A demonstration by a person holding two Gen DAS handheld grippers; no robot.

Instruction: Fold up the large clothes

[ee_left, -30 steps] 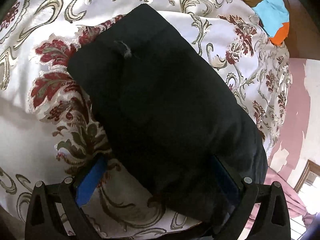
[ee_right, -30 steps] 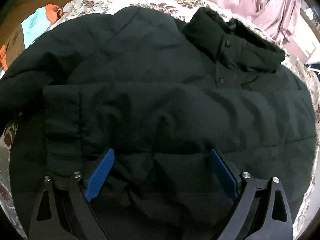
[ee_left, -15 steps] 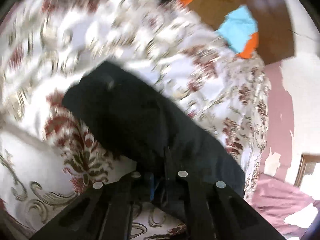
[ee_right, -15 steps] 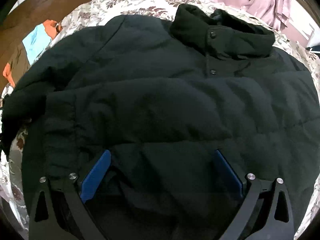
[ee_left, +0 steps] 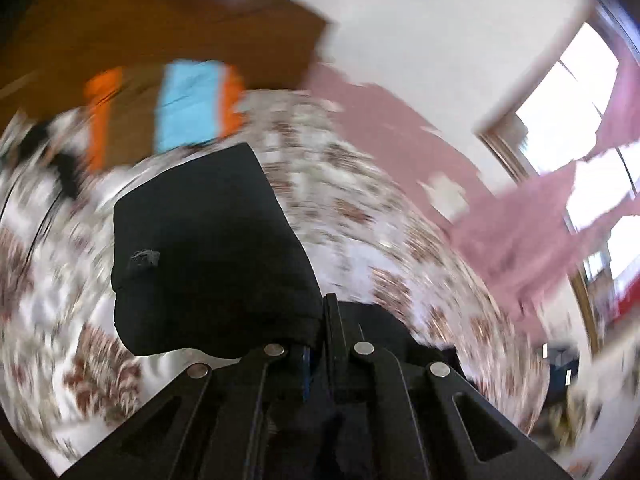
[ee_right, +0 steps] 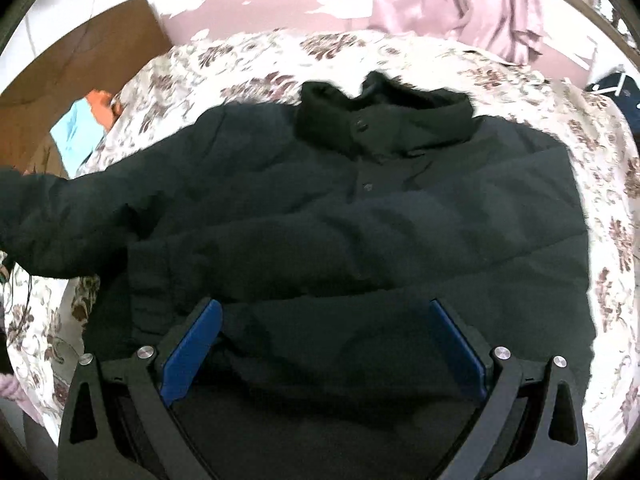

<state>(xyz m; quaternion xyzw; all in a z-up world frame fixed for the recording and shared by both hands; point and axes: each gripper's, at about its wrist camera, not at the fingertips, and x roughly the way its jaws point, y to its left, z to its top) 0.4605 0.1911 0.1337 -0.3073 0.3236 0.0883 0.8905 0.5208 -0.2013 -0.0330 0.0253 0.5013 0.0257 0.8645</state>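
Count: one black jacket (ee_right: 360,216), two grippers, one bed with a floral bedspread (ee_right: 608,208).
Jacket: spread across the frame centre, collar (ee_right: 384,120) at top, one sleeve folded across the chest.
Left gripper (ee_left: 320,344): fingers pinched together on the other sleeve (ee_left: 208,264), lifted off the bedspread.
Right gripper (ee_right: 324,352): fingers spread wide above the hem, gripping nothing.
Edges: bedspread shows bare around the jacket at upper, left and right frame edges.
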